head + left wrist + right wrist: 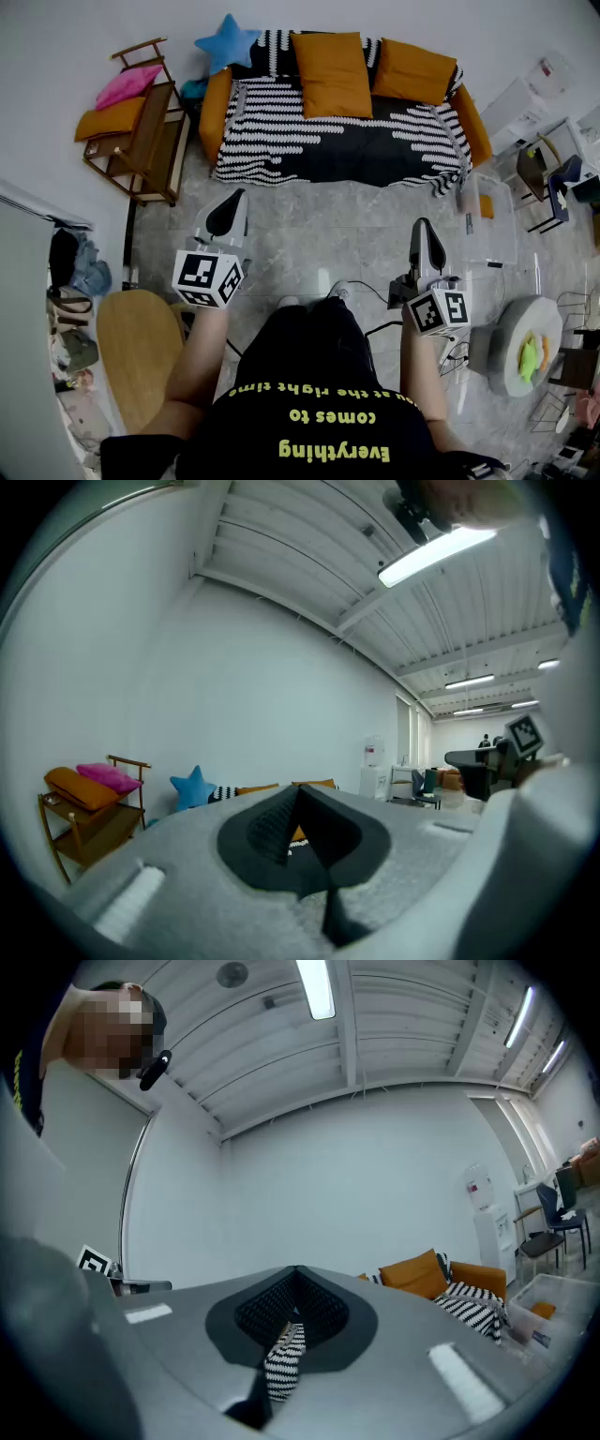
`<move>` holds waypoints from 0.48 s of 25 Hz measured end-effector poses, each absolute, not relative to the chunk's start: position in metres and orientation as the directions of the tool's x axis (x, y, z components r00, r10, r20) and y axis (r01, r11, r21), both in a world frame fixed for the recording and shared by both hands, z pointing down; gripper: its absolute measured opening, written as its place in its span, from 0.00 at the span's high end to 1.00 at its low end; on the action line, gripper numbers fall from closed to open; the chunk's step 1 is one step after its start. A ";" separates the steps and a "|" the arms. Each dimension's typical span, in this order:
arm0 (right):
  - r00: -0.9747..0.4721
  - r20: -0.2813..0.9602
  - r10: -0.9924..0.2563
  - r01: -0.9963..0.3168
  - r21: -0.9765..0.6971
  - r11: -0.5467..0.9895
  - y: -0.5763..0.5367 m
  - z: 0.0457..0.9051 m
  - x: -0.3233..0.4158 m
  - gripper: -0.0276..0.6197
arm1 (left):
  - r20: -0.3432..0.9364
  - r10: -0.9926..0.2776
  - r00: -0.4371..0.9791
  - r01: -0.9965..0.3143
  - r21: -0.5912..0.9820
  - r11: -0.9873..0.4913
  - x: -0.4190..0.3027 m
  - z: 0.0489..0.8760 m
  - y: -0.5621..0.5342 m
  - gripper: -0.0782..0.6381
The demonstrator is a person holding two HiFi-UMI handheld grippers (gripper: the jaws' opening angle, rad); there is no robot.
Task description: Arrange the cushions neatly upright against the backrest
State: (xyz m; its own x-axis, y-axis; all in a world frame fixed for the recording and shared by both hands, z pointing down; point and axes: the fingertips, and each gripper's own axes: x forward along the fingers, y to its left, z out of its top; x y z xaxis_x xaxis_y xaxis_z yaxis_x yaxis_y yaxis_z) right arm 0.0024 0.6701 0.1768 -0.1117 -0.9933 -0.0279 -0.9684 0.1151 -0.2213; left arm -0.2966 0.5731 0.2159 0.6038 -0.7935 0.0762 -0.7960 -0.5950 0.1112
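A sofa [337, 141] under a black-and-white striped throw stands against the far wall. Two orange cushions stand upright on its backrest, one in the middle [331, 73] and one at the right [413, 70]. A blue star cushion [228, 42] leans at the sofa's left arm. My left gripper [227, 212] and right gripper [425, 236] are held over the floor, well short of the sofa, both shut and empty. In the left gripper view the closed jaws [302, 801] point toward the sofa. The right gripper [295, 1283] shows striped fabric far beyond its tips.
A wooden chair [141, 141] left of the sofa carries a pink cushion [127, 84] and an orange one [111, 119]. A clear plastic box [487, 220] sits right of the sofa. A round grey table [525, 342] and a wooden table [141, 347] flank me.
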 end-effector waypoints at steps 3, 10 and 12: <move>-0.105 -0.031 -0.994 -0.969 -0.219 0.110 0.670 0.179 0.005 0.94 | 0.081 -0.791 0.606 -0.795 0.103 -0.598 -0.292 0.218 0.576 0.89; -0.123 -0.034 -0.992 -0.972 -0.196 0.127 0.665 0.181 -0.007 0.94 | 0.085 -0.788 0.609 -0.793 0.088 -0.603 -0.289 0.215 0.579 0.89; -0.137 -0.032 -0.990 -0.975 -0.174 0.141 0.662 0.179 -0.016 0.94 | 0.083 -0.788 0.610 -0.792 0.084 -0.605 -0.288 0.215 0.578 0.89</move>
